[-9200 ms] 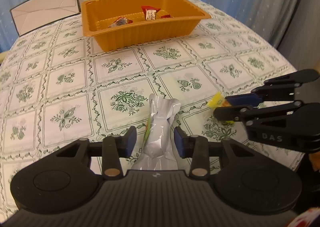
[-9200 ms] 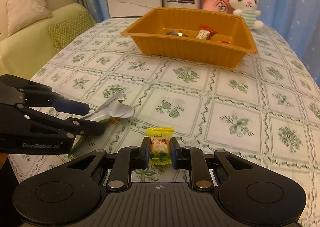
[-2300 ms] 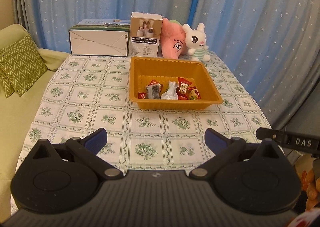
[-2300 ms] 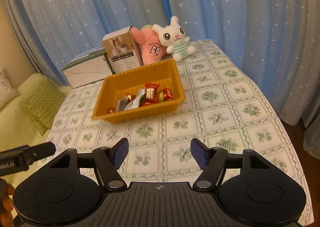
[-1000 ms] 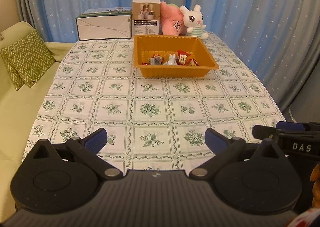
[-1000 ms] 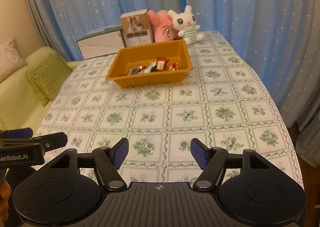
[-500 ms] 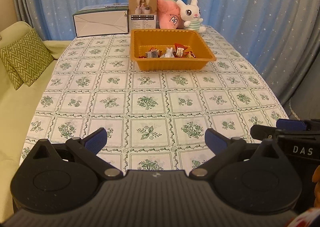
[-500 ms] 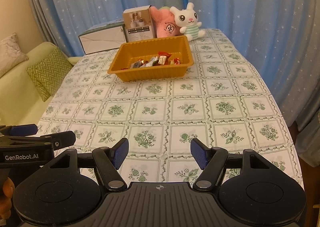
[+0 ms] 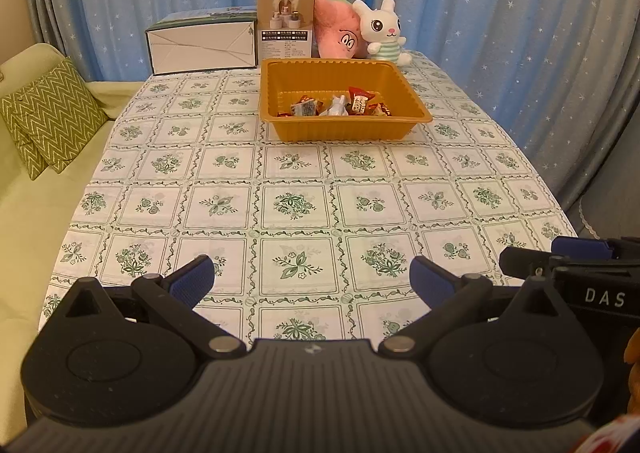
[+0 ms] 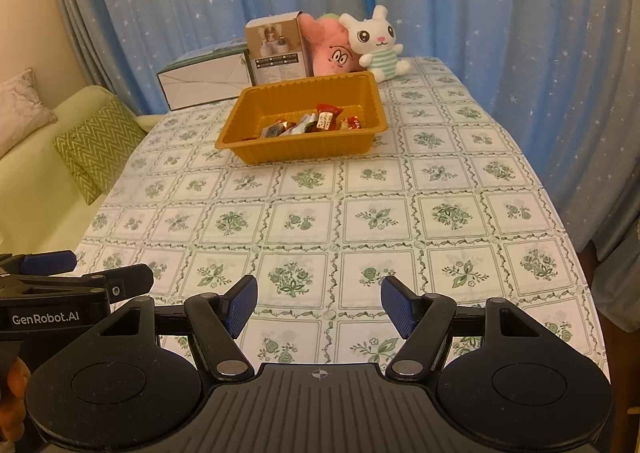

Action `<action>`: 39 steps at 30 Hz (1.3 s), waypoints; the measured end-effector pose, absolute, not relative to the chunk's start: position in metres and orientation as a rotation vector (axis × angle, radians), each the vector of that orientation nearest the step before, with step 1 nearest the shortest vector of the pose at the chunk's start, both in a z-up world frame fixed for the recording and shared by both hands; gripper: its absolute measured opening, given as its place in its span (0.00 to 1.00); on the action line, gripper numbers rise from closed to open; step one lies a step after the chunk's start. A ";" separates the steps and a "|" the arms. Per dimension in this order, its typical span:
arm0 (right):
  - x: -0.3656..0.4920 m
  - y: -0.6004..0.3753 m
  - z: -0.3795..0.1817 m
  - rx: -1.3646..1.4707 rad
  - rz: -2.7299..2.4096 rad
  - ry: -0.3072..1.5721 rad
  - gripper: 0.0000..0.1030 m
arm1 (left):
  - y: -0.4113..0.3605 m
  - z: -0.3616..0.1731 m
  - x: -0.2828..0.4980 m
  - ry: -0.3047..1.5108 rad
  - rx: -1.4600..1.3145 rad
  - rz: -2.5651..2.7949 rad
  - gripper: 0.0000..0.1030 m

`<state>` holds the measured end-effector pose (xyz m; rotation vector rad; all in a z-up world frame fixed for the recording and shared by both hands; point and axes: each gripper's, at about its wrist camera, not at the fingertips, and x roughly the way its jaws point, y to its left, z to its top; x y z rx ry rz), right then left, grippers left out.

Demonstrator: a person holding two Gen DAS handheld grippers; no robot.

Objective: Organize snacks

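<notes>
**Both claws empty, snacks in the orange tray**

Your left claw [image 9: 310, 279] hangs over the near edge of the tabletop [image 9: 296, 209] with its blue-padded fingers [image 9: 192, 281] spread wide and nothing between them. Your right claw [image 10: 319, 307] sits at the same near edge, its fingers also parted and holding nothing. Each claw shows at the edge of the other's view: the right one pokes in from the right of the left wrist view, and the left one from the left of the right wrist view.

Beyond both claws lies a bare stretch of green-and-white floral tablecloth. Well apart from you, toward the far end, stands the orange tray [image 9: 344, 129]. The snacks [image 9: 340, 105] lie together on its floor: a silver pouch [image 9: 336, 106], a red-wrapped candy [image 9: 360, 99] just beside it, and several smaller wrapped pieces to either side.

Behind the tray, along the far edge, you have a white carton [image 9: 202, 47] lying on its side, an upright product box [image 9: 285, 27] next to it, a pink plush [image 9: 336, 39] and a white bunny plush [image 9: 382, 33]. A blue star-print curtain [image 9: 500, 13] hangs behind them. To your left is a pale green sofa with a green zigzag cushion [image 9: 46, 113].
</notes>
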<state>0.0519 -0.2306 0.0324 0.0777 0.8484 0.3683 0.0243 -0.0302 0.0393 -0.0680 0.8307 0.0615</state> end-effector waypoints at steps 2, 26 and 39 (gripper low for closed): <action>0.052 -0.231 0.032 0.078 0.369 0.850 0.66 | -0.030 0.039 0.025 0.830 -0.065 0.063 1.00; 0.050 -0.229 0.034 0.086 0.370 0.845 0.66 | -0.031 0.039 0.023 0.824 -0.049 0.063 1.00; 0.050 -0.229 0.035 0.089 0.369 0.847 0.66 | -0.031 0.039 0.023 0.822 -0.050 0.063 1.00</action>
